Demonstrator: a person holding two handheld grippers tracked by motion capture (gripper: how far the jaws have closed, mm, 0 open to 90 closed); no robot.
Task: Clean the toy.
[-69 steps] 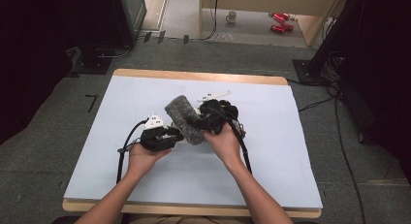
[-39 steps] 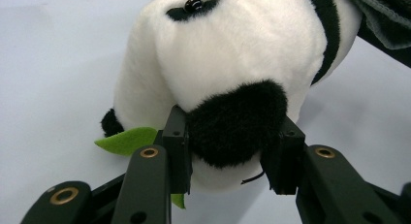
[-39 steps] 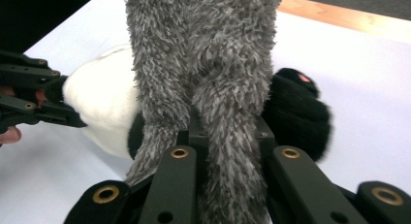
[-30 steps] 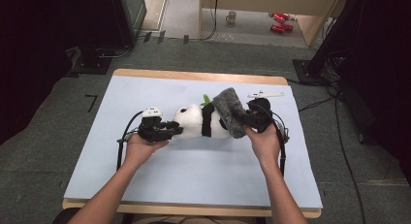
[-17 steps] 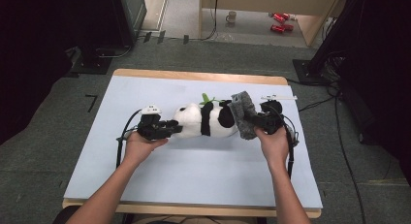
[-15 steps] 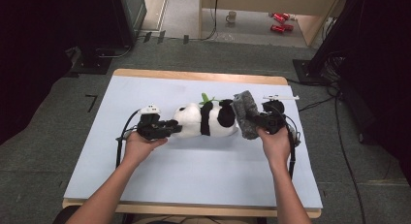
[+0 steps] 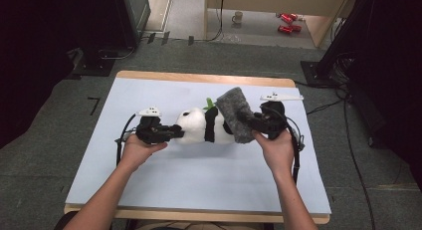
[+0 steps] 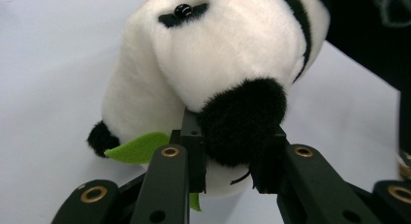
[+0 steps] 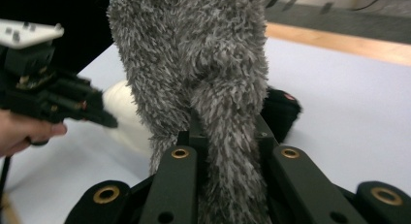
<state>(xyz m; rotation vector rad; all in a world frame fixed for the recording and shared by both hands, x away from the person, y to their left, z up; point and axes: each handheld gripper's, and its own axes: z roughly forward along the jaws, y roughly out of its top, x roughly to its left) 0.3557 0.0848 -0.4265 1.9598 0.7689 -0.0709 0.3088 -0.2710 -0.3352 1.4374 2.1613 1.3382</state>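
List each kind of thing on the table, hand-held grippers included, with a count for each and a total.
Plush panda: 1
Grey fuzzy cloth: 1
Hand-held grippers: 2, the left hand-held gripper shut on the panda's black ear and the right hand-held gripper shut on the cloth
Total: 4

Both forearms enter from the near edge of the table and angle toward its middle. The left hand [image 7: 137,148] grips the left gripper [image 7: 175,131] from behind, jaws pointing toward the right edge; in the left gripper view the jaws are clamped on a black furry part of a plush panda [image 8: 213,73]. The right hand [image 7: 276,149] holds the right gripper [image 7: 242,118] nearer the right edge, jaws aimed back toward the left. In the right gripper view those jaws are pinched on a fold of grey fuzzy cloth [image 9: 203,73].
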